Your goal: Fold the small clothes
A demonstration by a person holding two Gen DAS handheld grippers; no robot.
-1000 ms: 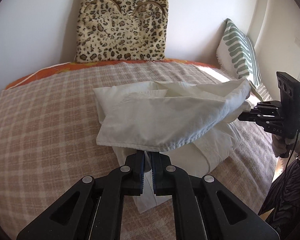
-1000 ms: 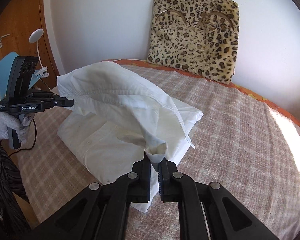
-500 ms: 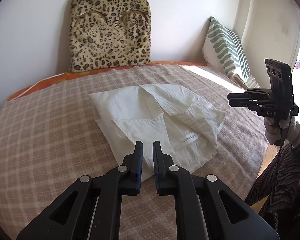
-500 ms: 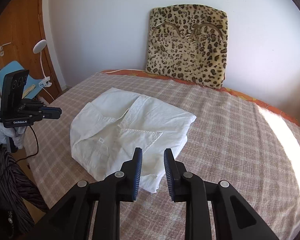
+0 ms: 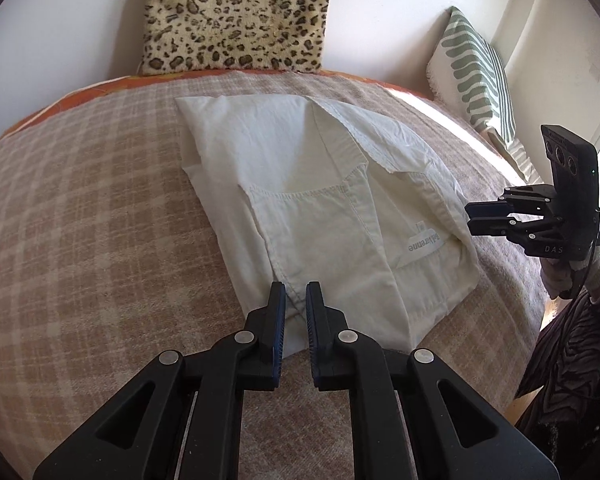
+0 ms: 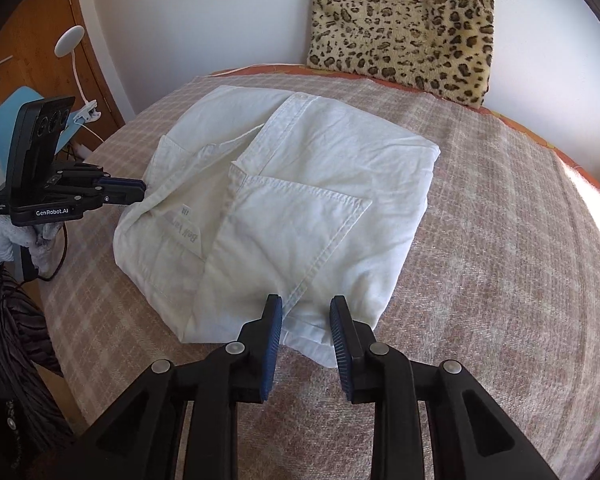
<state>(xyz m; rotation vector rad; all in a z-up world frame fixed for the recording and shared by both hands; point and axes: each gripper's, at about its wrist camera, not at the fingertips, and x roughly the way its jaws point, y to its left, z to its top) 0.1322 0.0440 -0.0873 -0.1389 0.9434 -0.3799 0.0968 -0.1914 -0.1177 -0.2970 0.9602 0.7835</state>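
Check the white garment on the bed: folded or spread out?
Folded. The white garment lies flat as a compact layered stack on the plaid blanket, label side up.

Sharp daylight, fisheye-warped edges

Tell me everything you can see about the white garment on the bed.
The white garment is off-white woven cloth, cotton by the look, folded into a rough rectangle with stitched seams, a patch pocket and a sewn-in label facing up. It lies flat and lightly creased on the checked bedspread. The left gripper and right gripper each straddle an edge with jaws apart, neither pinching the cloth.
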